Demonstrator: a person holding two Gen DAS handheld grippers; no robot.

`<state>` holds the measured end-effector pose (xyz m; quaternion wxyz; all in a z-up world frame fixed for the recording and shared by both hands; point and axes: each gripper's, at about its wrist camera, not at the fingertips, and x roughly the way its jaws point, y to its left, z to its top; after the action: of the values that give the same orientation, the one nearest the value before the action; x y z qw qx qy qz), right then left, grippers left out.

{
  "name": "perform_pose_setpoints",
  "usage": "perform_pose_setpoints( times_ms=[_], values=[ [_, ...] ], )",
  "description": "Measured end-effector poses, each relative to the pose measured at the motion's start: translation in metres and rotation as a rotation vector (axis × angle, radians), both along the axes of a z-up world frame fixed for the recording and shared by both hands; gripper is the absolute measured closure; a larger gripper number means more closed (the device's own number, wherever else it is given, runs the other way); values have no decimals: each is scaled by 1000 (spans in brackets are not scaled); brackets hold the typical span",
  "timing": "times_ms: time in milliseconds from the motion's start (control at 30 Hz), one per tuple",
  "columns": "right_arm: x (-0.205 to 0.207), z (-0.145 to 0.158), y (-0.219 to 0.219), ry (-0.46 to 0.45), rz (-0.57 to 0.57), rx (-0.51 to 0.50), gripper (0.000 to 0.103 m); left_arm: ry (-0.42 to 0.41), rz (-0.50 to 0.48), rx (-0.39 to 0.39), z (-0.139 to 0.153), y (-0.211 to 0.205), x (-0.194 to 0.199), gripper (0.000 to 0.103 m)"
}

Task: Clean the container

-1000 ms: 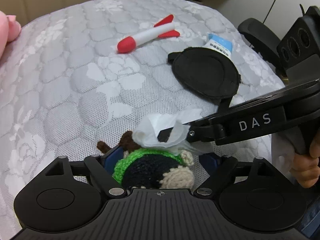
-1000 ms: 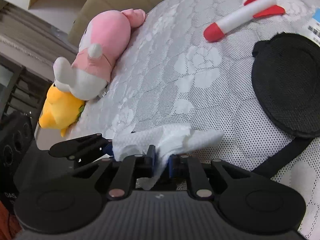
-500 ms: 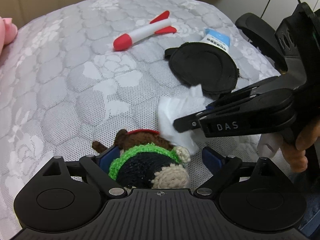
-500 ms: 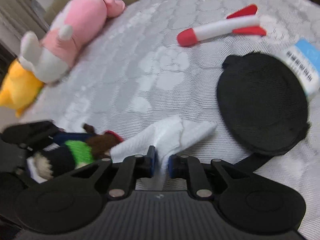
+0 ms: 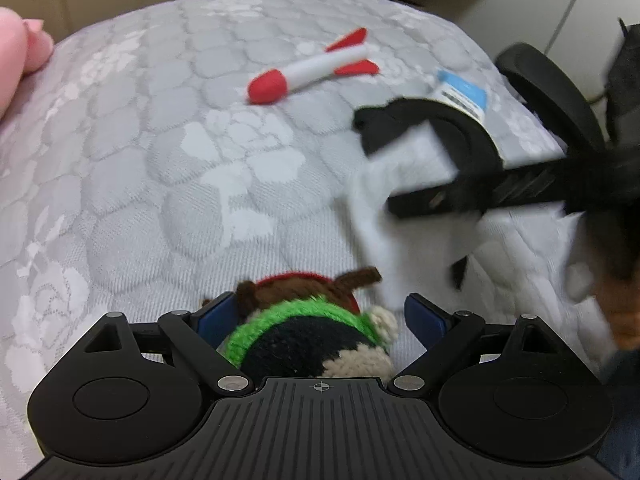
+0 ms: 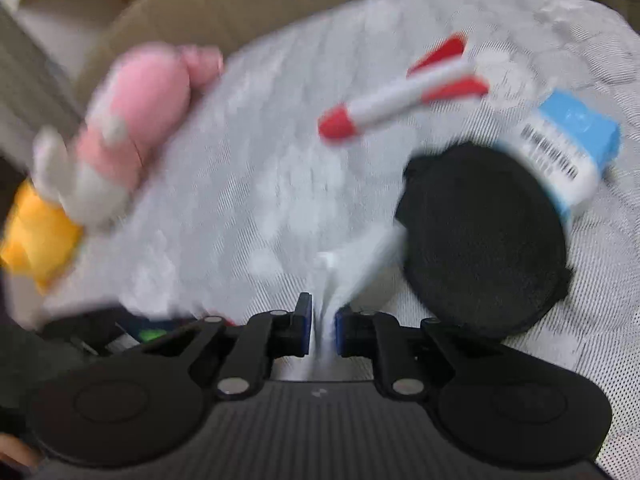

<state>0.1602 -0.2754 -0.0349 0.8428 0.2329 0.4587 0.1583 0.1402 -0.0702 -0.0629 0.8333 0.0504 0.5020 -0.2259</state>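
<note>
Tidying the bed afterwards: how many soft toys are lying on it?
3: a pink plush rabbit and a yellow plush at the far-left edge, a red-and-white rocket mid-bed. Others may be hidden.

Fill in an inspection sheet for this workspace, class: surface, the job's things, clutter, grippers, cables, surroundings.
Surface: grey quilted mattress, floral pattern.
Job's things: crocheted container, green-rimmed, between the left fingers; white tissue; black round lid lying flat.
Clutter: red-and-white toy rocket; blue-and-white barcoded packet at the lid's edge; pink plush with a yellow plush beside it.
Grippers: left gripper around the container, contact unclear; right gripper shut on the tissue, blurred by motion.
Cables: nothing seen.
Surroundings: black chair, cardboard box.
</note>
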Motion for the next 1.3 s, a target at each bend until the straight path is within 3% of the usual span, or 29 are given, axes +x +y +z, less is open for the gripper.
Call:
perform_pose_setpoints(
  times_ms=[133, 300, 467, 600, 667, 833, 1000, 1067, 1133, 1167, 1233, 1300],
  values=[
    [3, 14, -31, -36, -84, 90, 92, -61, 21, -31, 5, -8, 5, 9],
    [11, 16, -74, -43, -151, -30, 92, -150, 48, 44, 1, -23, 11, 4],
    [11, 2, -119, -30, -295, -129, 92, -36, 101, 80, -26, -24, 26, 4],
    [29, -9, -155, -24, -416, -164, 89, -41, 88, 117, -34, -21, 28, 4],
    [48, -15, -165, -34, -433, -242, 89, -30, 87, 119, -40, -20, 29, 4],
    [86, -43, -161, 23, -303, -277, 88, -56, 75, 93, -44, -19, 38, 4],
    [71, -50, -115, 29, -169, -255, 88, -43, 75, 52, -46, -22, 53, 4],
    [64, -52, -97, 47, -121, -212, 81, -32, 72, 61, -48, -24, 54, 4],
    [57, -46, -72, 41, -60, -231, 79, 7, 63, 91, -49, -23, 50, 4],
    [56, -43, -61, 44, -16, -228, 80, 35, 61, 117, -49, -21, 46, 4],
    [51, -39, -42, 65, 50, -187, 93, 77, 73, 154, -47, -14, 36, 5],
    [45, -37, -23, 80, 108, -159, 95, 107, 81, 168, -43, -4, 25, 6]
  ],
)
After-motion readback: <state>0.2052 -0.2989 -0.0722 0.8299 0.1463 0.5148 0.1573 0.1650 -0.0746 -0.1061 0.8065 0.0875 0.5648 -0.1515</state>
